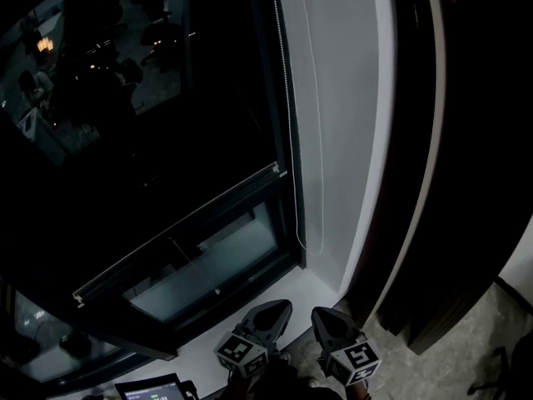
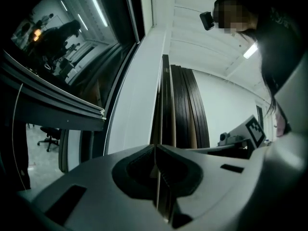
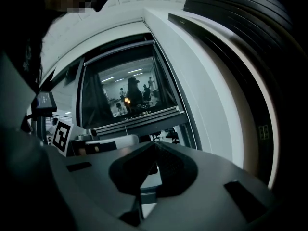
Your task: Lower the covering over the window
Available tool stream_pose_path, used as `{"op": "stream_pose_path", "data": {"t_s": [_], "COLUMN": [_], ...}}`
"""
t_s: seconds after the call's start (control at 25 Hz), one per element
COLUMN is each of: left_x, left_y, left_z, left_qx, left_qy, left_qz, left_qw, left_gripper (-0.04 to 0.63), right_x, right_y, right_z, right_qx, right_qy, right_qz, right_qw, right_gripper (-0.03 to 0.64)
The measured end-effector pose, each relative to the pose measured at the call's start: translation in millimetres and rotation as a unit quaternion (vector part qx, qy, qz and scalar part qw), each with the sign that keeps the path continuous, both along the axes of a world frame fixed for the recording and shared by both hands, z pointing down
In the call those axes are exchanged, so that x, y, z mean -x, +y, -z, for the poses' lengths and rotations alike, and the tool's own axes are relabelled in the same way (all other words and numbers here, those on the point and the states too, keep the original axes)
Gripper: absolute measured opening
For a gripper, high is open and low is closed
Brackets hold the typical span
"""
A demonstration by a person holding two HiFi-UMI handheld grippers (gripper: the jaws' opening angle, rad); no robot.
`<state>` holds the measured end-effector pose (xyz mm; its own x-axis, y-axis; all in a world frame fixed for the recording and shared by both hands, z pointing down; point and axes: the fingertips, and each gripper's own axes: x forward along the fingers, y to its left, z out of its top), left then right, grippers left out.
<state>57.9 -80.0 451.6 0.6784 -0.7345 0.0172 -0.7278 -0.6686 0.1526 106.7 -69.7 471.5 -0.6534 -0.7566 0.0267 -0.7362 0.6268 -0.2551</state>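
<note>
Both handheld grippers hover low in front of the window (image 1: 133, 140), below its bottom right corner, with nothing in either grasp. The left gripper (image 2: 155, 148) has its jaws clenched flat together, empty, pointing up along the white reveal (image 1: 341, 123) that runs up the window's right side. The right gripper (image 3: 154, 146), just to the right of the left one and likewise below the window, also has its jaws pressed together on nothing, aimed up at the glass.

The blind (image 1: 125, 73) hangs most of the way down the window as a dark, see-through sheet, with a lit office and figures showing dimly in the upper part of the pane. Its pale bottom rail (image 1: 179, 227) lies across the lower part of the window, leaving a strip of uncovered glass (image 1: 208, 265) between the rail and the window's bottom frame. A bead chain (image 1: 287, 98) hangs down the window's right edge, its loop ending near the bottom right corner, apart from both grippers. Dark vertical panels (image 1: 425, 140) stand to the right of the reveal, farther from the window.
</note>
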Motion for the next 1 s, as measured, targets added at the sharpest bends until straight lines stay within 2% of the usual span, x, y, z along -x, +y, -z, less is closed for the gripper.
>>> {"op": "stream_pose_path", "data": {"t_s": [0.24,0.52,0.72,0.84,0.92,1.0], "left_x": [5,32,51,58,61,65], "left_y": [-56,-107,-141,-158,-168,-176], "left_z": [4,12,14,13,13,13], "left_qx": [-0.021,-0.036,-0.035,-0.038,-0.038,-0.039], "left_qy": [-0.007,-0.010,-0.006,-0.002,0.001,0.004], "left_qz": [-0.030,-0.049,-0.060,-0.071,-0.078,-0.084], "left_qw": [0.9993,0.9981,0.9976,0.9967,0.9962,0.9957], "left_gripper": [0.000,0.000,0.000,0.000,0.000,0.000], "right_x": [11,32,47,56,57,55], "right_y": [-55,-139,-209,-253,-281,-306], "right_z": [15,48,79,93,103,116], "right_qx": [-0.020,-0.049,-0.090,-0.099,-0.101,-0.107], "right_qy": [0.022,0.031,0.063,0.092,0.112,0.121], "right_qz": [-0.011,-0.035,-0.057,-0.072,-0.095,-0.126], "right_qw": [0.999,0.998,0.992,0.988,0.984,0.979], "right_gripper": [0.011,0.012,0.015,0.041,0.084,0.087]}}
